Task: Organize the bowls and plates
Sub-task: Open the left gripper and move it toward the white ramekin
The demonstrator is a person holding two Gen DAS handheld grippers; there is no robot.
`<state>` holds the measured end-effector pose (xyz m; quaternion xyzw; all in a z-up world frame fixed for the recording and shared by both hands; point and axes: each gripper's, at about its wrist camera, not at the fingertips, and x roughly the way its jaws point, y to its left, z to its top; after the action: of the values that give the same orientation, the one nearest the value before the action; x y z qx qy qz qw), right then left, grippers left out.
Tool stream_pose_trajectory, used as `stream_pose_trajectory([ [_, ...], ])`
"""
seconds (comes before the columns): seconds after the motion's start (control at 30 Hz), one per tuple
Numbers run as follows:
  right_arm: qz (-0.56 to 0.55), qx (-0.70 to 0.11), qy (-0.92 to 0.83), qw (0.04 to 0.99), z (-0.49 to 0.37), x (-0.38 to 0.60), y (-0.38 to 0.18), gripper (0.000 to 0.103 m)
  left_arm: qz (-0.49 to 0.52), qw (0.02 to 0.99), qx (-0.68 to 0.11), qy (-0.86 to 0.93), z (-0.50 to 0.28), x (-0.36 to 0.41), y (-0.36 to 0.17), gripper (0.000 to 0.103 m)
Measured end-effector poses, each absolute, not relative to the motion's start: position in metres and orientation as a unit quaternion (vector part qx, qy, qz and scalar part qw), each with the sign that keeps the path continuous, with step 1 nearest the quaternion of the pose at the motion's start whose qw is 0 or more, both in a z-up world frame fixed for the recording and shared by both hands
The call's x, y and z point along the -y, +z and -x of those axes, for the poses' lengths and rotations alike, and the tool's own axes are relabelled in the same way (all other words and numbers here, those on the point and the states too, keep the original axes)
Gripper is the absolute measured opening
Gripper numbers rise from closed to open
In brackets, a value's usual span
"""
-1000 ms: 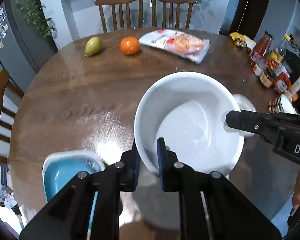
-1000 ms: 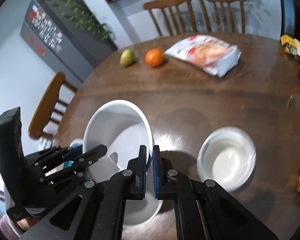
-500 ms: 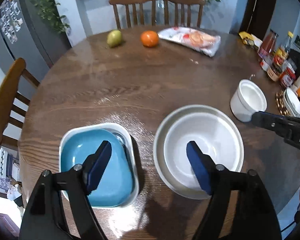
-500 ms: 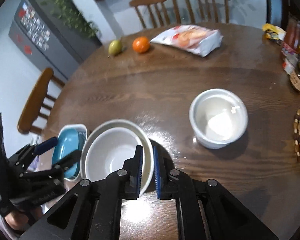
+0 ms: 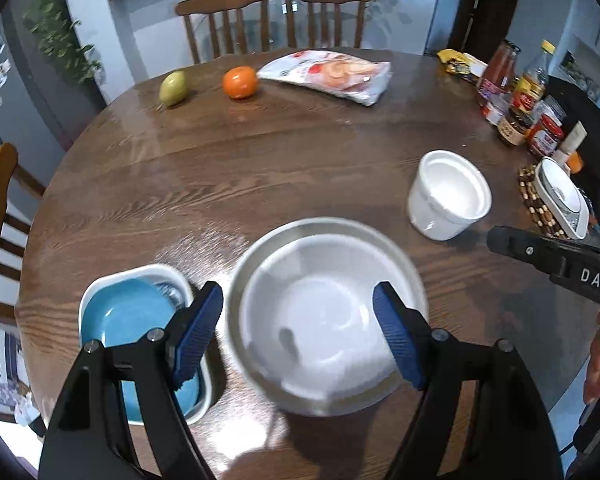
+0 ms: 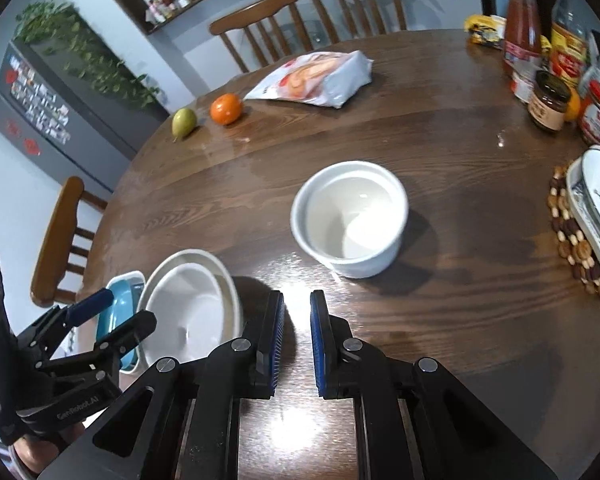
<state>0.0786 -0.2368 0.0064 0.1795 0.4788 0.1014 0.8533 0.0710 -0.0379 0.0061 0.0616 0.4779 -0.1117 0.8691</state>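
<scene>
With left gripper (image 5: 298, 334) fingers spread wide, empty, over stacked white bowl (image 5: 324, 320) lower centre on desk (image 5: 220, 168): risk of clipping rim. Right gripper (image 6: 296, 344) fingers slightly parted, empty; small white bowl (image 6: 350, 220) mid-frame may slide if nudged.

Three white bowls (image 5: 324, 320) (image 5: 236, 280) (image 5: 450, 196), two chairs (image 5: 228, 20) (image 5: 324, 12), one orange (image 5: 240, 82), one pear (image 5: 174, 88).

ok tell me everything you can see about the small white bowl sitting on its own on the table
The small white bowl is a round, straight-walled dish, glossy like glazed ceramic, with a thick rim. It stands upright and empty on the wooden table, apart from the stacked white bowls and the beaded trivet. Nothing touches it; the right gripper, slightly open, points toward it from short of it.
</scene>
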Motion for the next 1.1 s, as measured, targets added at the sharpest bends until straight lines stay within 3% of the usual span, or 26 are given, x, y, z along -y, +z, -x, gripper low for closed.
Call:
stream_pose_trajectory([
  [1.1, -0.218, -0.45, 0.067, 0.863, -0.074, 0.31, 0.01, 0.012, -0.112, 0.871, -0.454, -0.151, -0.092, 0.138, 0.008, 0.078],
])
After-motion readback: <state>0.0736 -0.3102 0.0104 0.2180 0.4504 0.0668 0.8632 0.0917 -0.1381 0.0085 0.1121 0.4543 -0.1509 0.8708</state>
